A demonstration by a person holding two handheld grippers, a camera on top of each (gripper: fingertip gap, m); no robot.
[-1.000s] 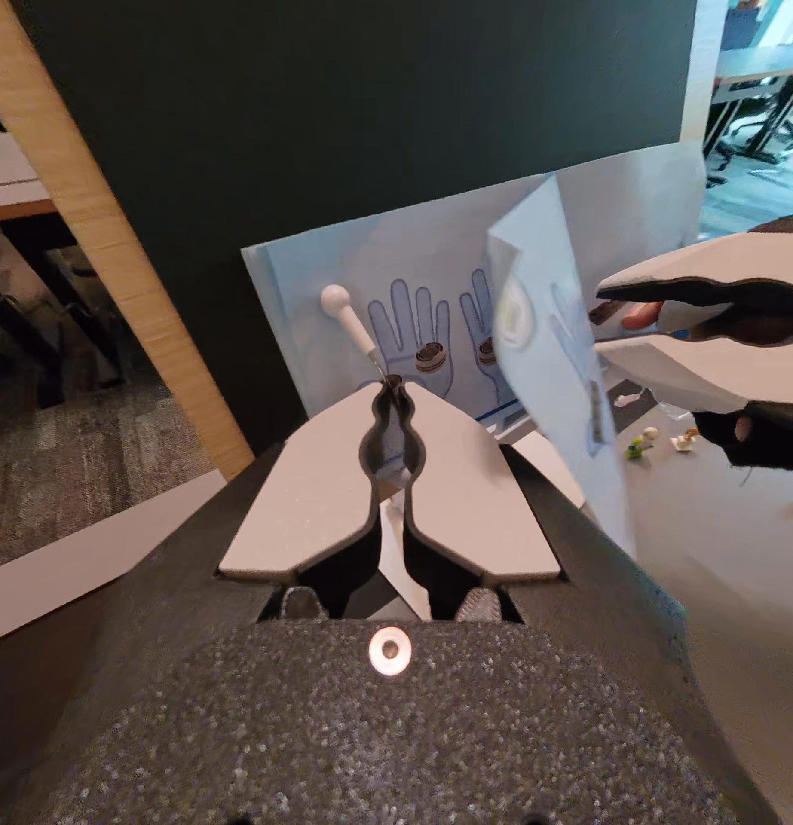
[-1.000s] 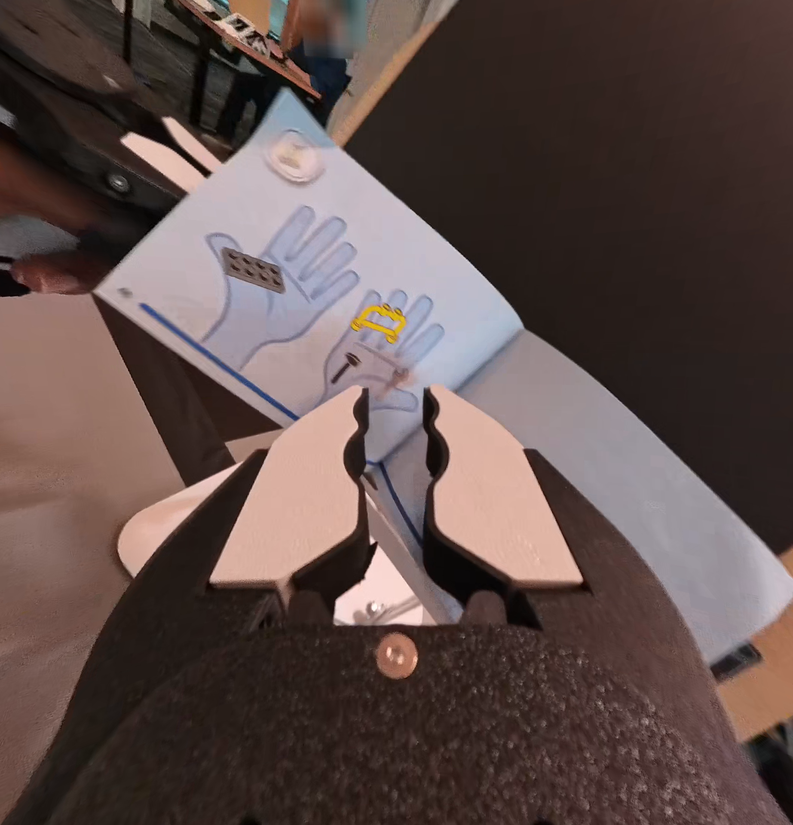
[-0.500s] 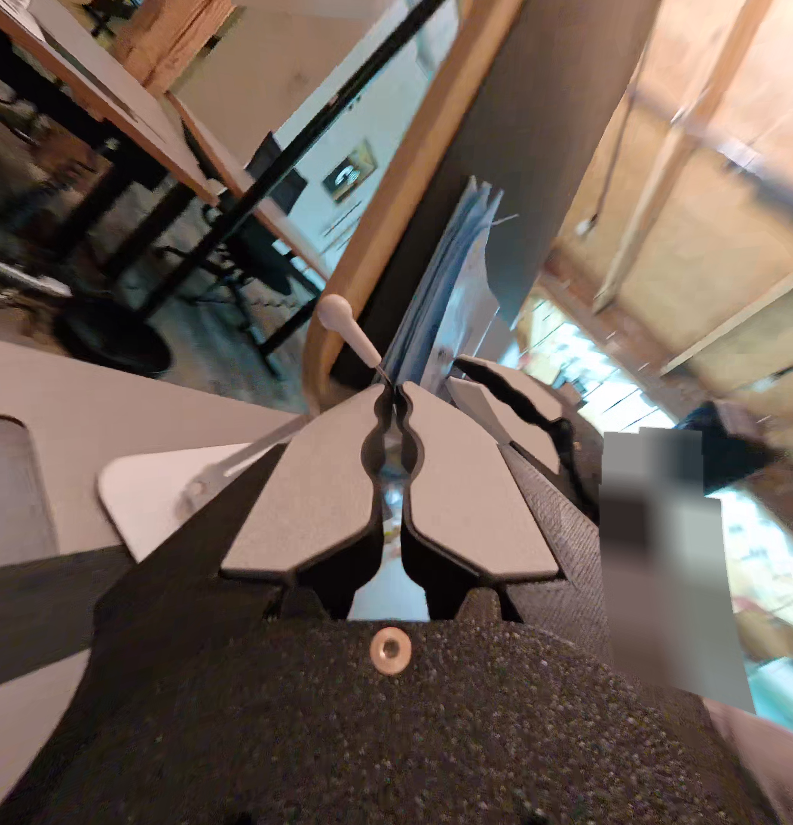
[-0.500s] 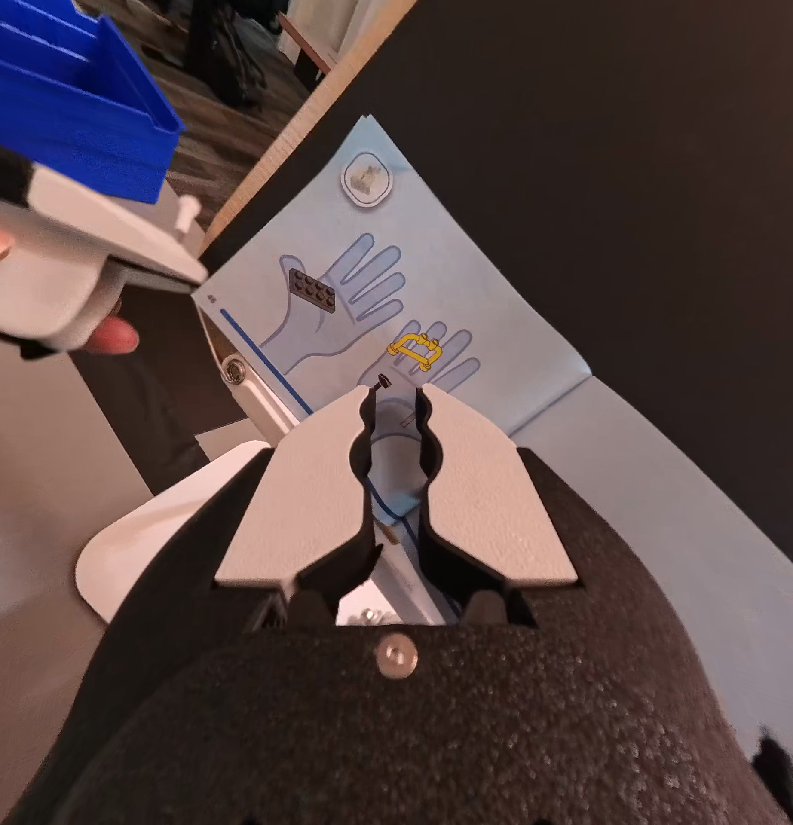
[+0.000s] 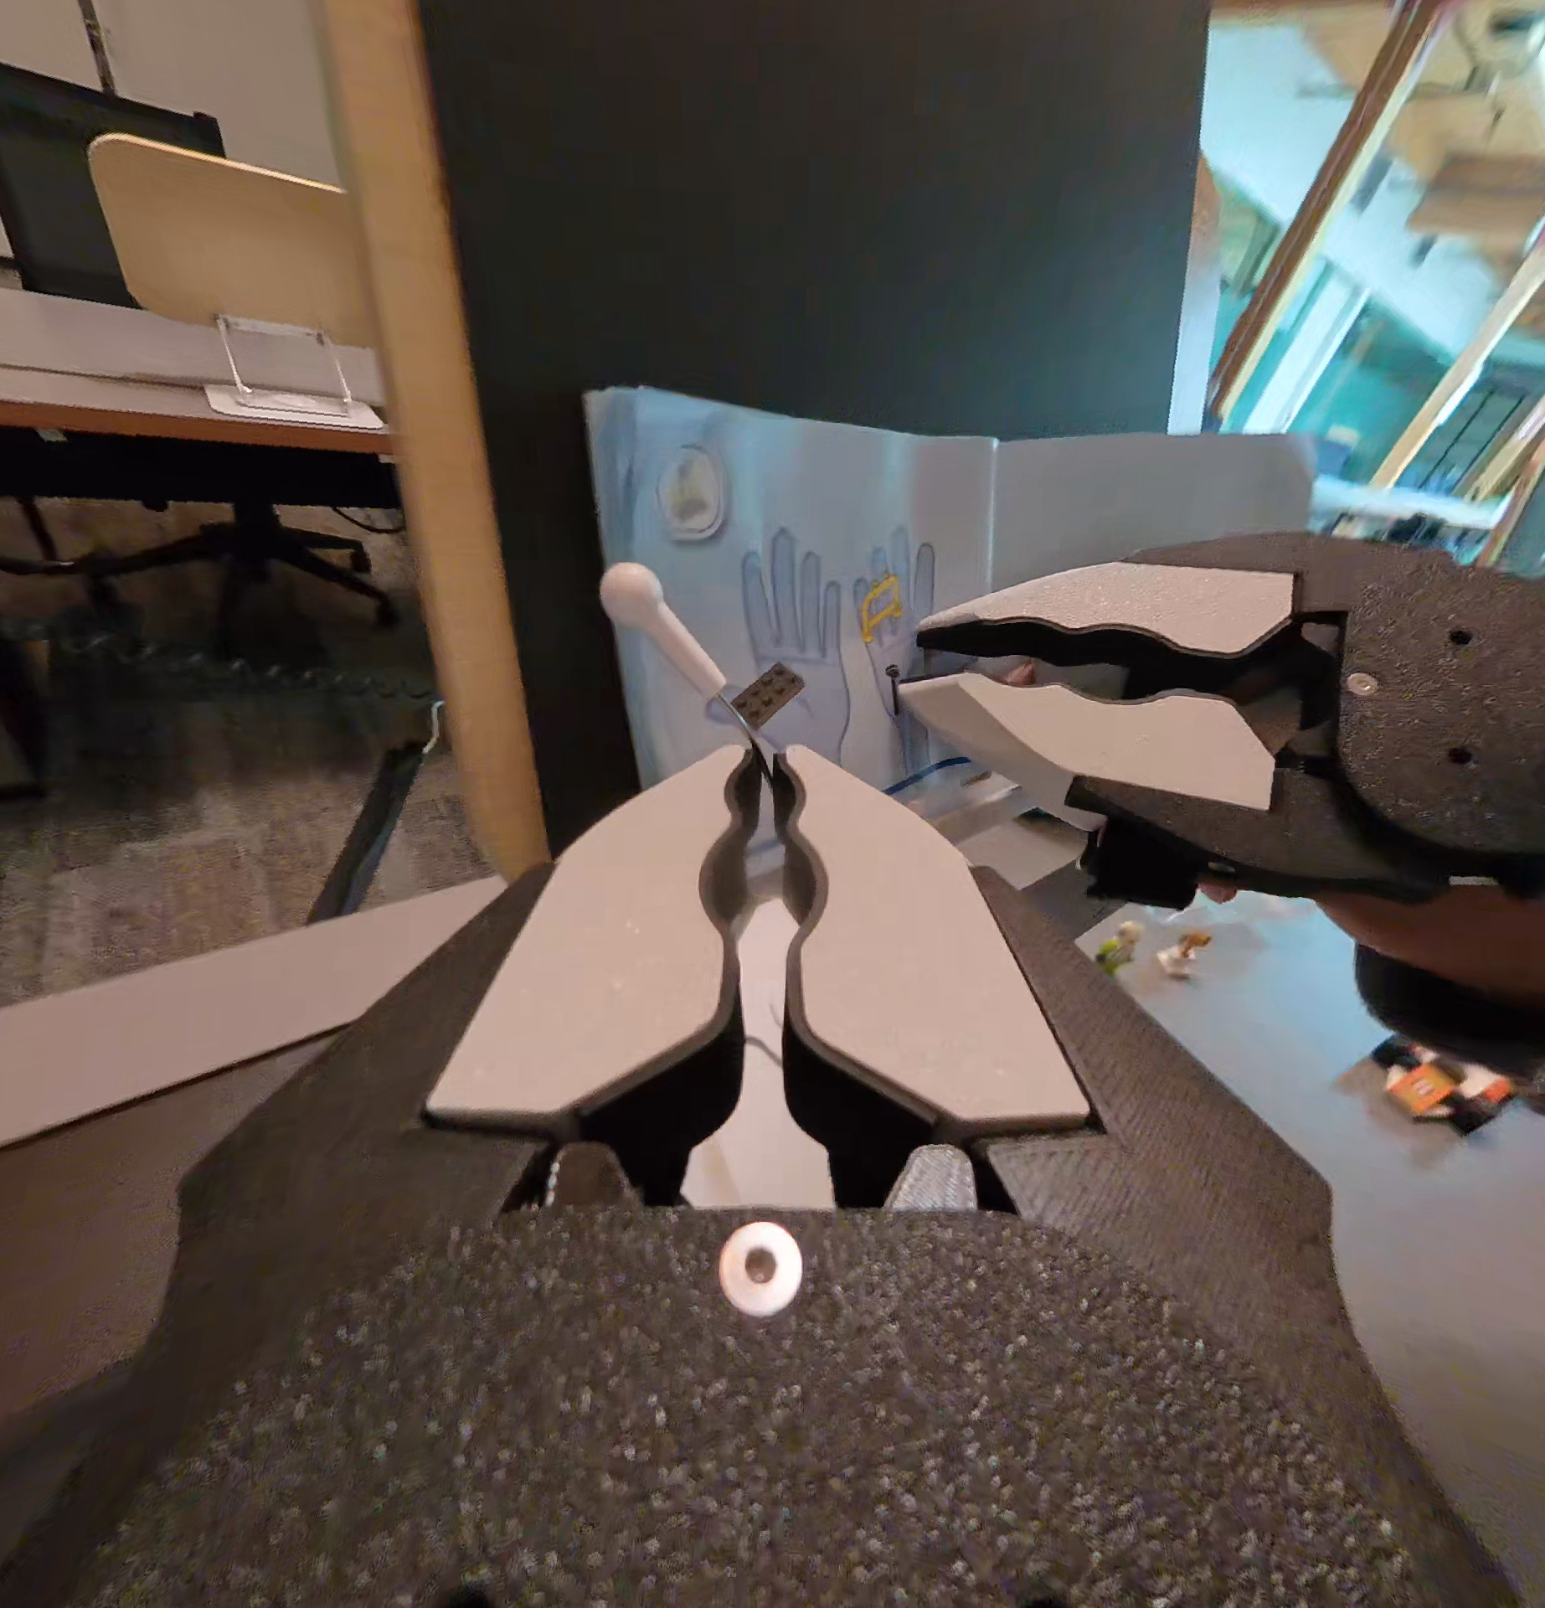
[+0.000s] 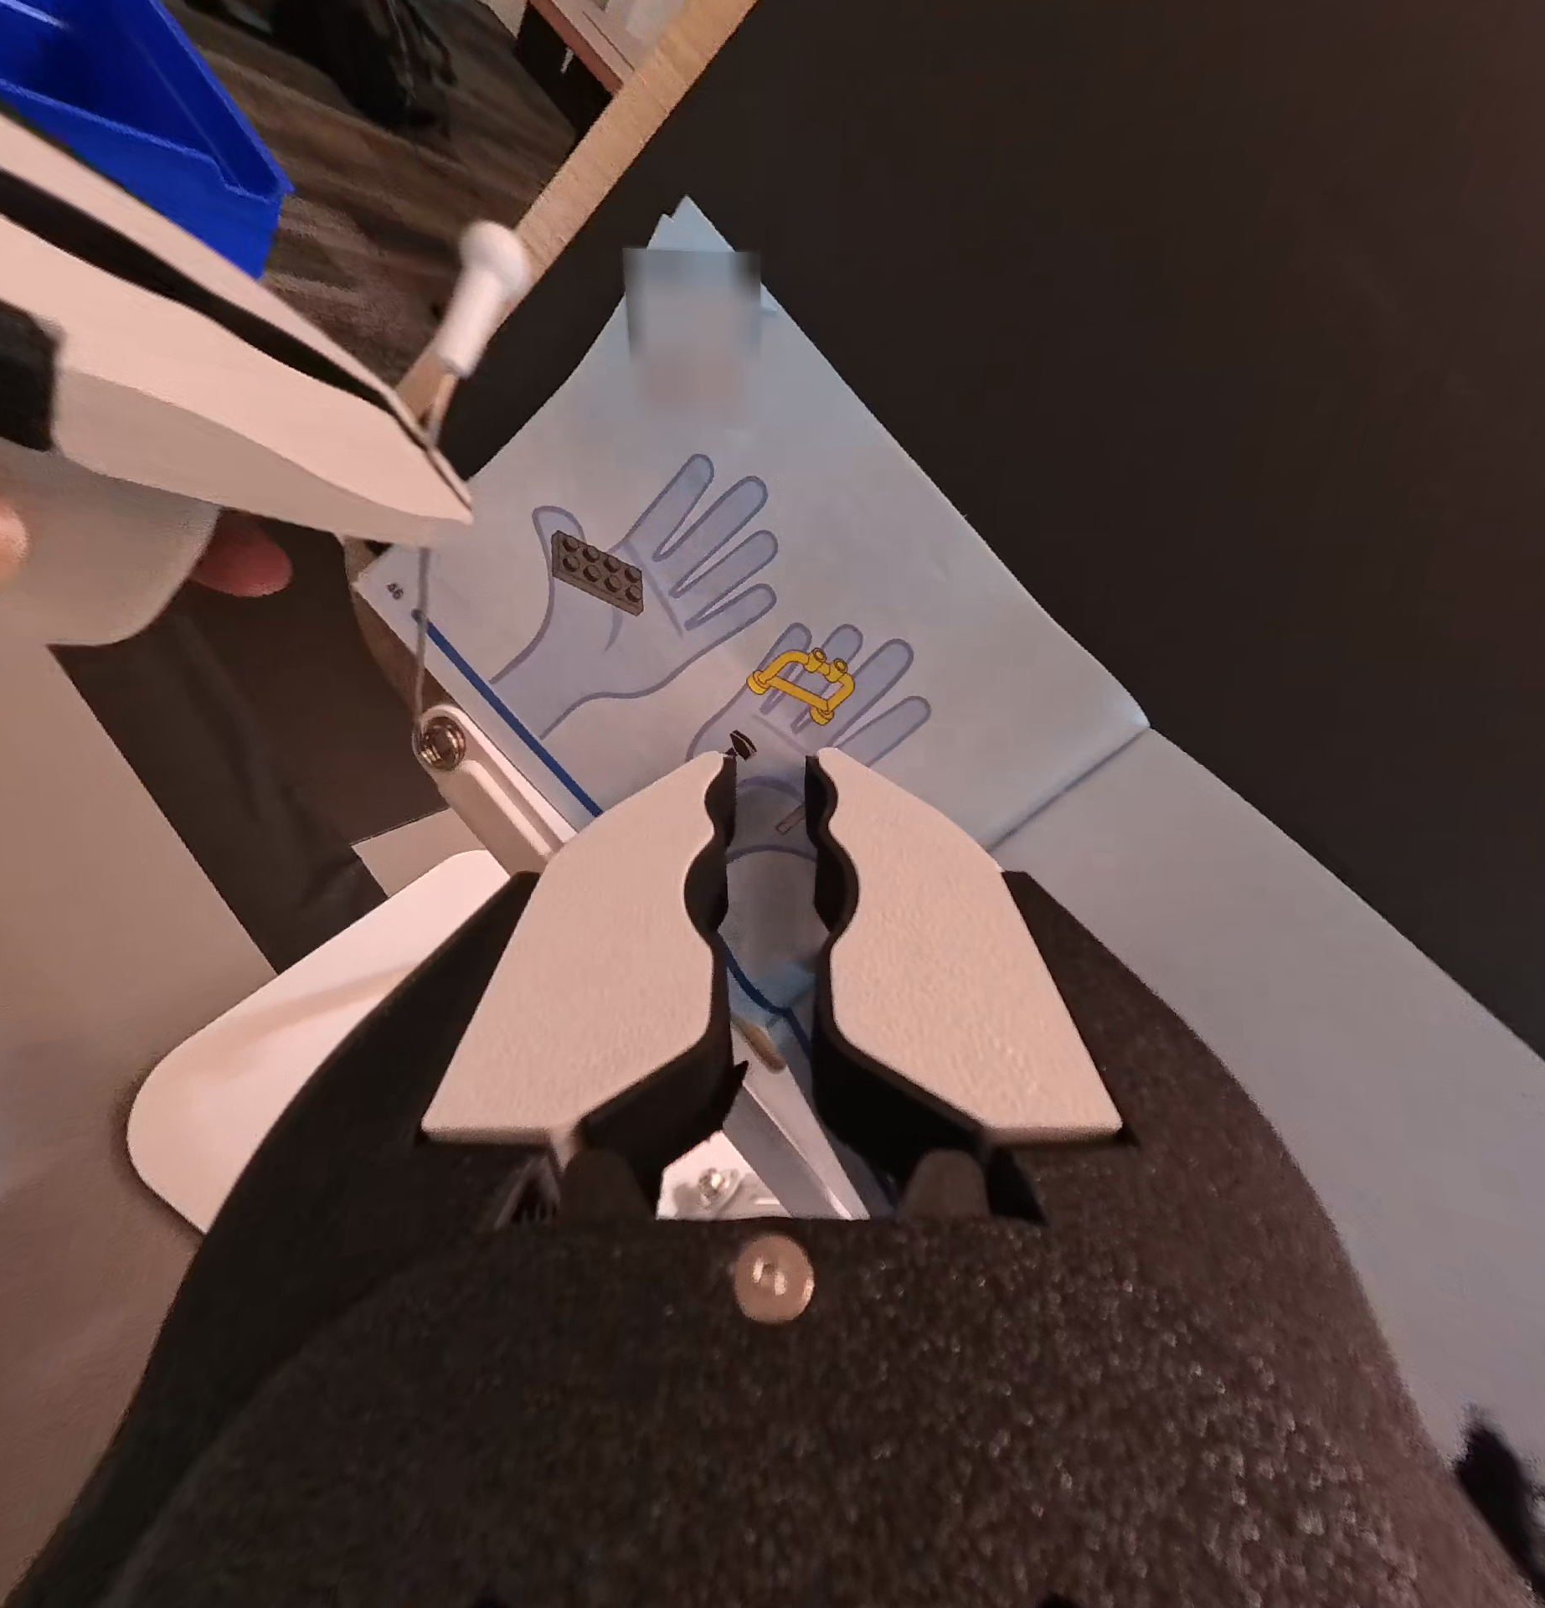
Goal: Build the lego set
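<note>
Standing open at frame centre, the booklet [image 6: 838,557] rests on a white stand [image 6: 255,1070]. Left gripper [image 5: 762,766] pinches a wire clip [image 5: 655,622] before it. Right gripper [image 6: 769,766], slightly parted, empty, points at its page.

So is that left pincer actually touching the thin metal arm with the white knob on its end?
Touching. In the left wrist view the left gripper is shut on the wire arm of the white-knobbed clip; the right wrist view shows the same pinch.
</note>
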